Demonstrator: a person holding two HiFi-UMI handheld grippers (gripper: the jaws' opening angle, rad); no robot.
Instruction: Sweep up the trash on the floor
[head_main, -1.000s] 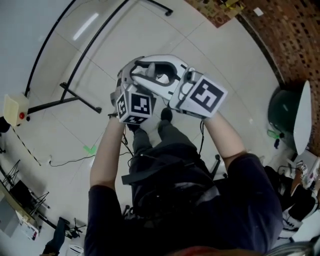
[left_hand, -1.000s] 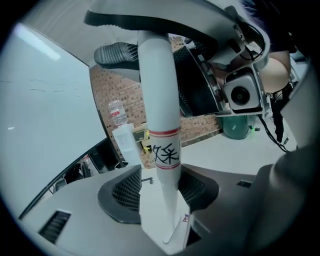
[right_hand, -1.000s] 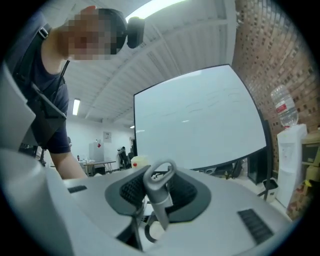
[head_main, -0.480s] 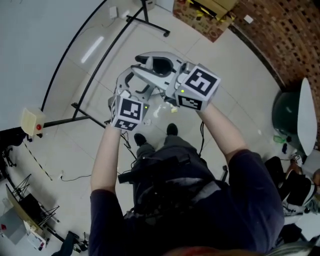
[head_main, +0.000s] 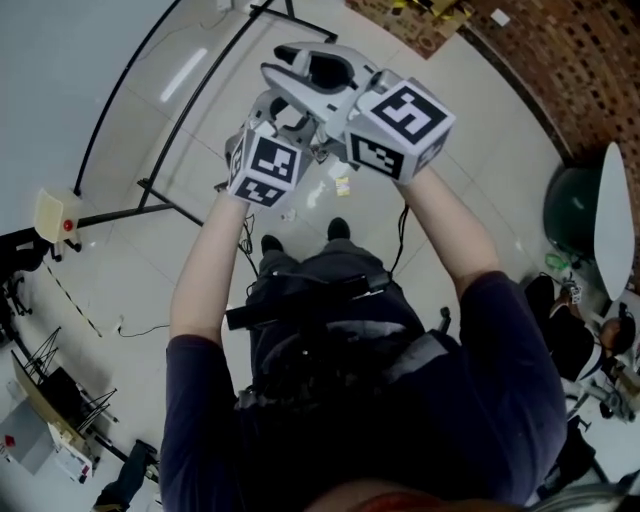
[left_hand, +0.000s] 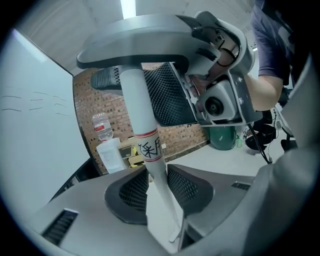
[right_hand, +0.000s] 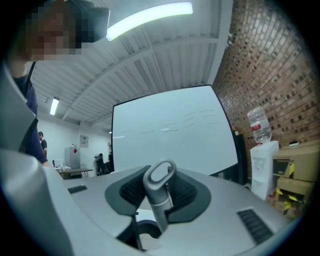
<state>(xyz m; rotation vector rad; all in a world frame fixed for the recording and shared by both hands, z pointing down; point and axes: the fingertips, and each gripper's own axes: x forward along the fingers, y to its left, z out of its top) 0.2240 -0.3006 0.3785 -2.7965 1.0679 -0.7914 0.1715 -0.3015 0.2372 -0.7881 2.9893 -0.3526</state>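
Note:
A white broom handle (left_hand: 142, 125) with a red band and black characters runs up between the pads of my left gripper (left_hand: 157, 187). Its jaws are closing and the pads touch the handle. Just above it, my right gripper (left_hand: 220, 95) holds the same handle higher up. In the right gripper view the handle's grey looped end (right_hand: 159, 182) stands between the pads of my right gripper (right_hand: 157, 192), which is shut on it. In the head view both grippers (head_main: 265, 165) (head_main: 400, 118) are raised close together in front of me. Small bits of trash (head_main: 342, 186) lie on the floor near my shoes (head_main: 338, 228).
A black stand's legs (head_main: 160, 190) cross the floor at the left. A cardboard box (head_main: 420, 20) sits by the brick wall at the top, a green bin (head_main: 572, 210) at the right. A water dispenser (right_hand: 262, 160) and a whiteboard (right_hand: 170, 130) stand ahead.
Both grippers have risen together toward the top of the head view. The floor and the trash bits by my shoes have come into sight beneath them.

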